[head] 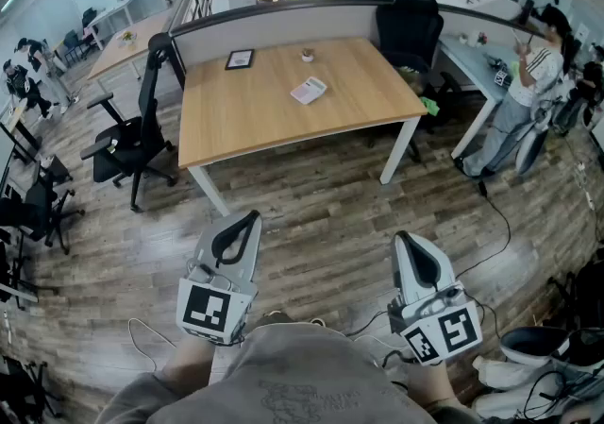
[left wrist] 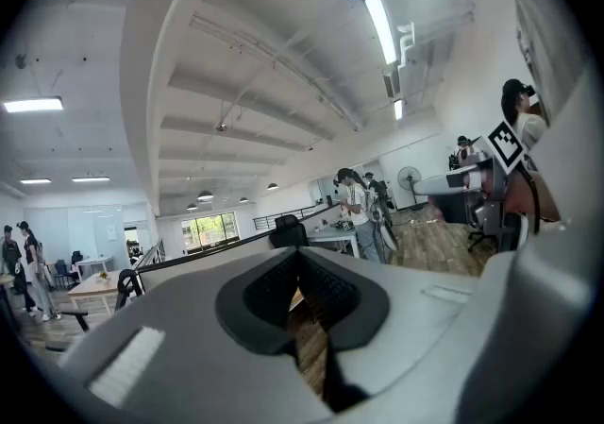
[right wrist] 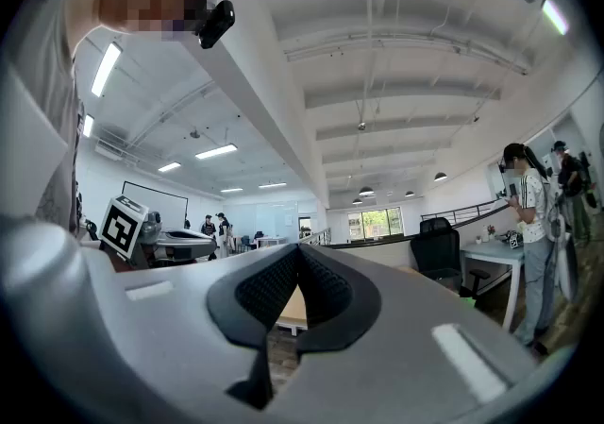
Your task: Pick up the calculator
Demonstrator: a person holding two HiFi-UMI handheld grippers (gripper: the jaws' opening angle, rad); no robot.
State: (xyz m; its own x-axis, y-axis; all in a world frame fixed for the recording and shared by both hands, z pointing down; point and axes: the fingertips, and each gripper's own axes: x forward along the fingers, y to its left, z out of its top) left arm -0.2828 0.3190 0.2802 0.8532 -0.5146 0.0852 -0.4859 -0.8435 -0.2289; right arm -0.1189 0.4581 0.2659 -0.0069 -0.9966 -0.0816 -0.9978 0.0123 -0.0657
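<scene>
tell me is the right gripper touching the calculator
Apart. The head view shows the right gripper over the wooden floor, with a stretch of floorboards between it and the calculator lying on the table.

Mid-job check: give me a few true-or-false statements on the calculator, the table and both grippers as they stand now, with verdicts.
1. The calculator lies on the wooden table. True.
2. The right gripper is shut on the calculator. False: it is shut on nothing, well short of the table.
3. The left gripper has its jaws together. True.
4. The picture frame lies on the floor. False: it lies on the table, apart from the calculator.
5. A black chair stands at the table's left side. True.
</scene>
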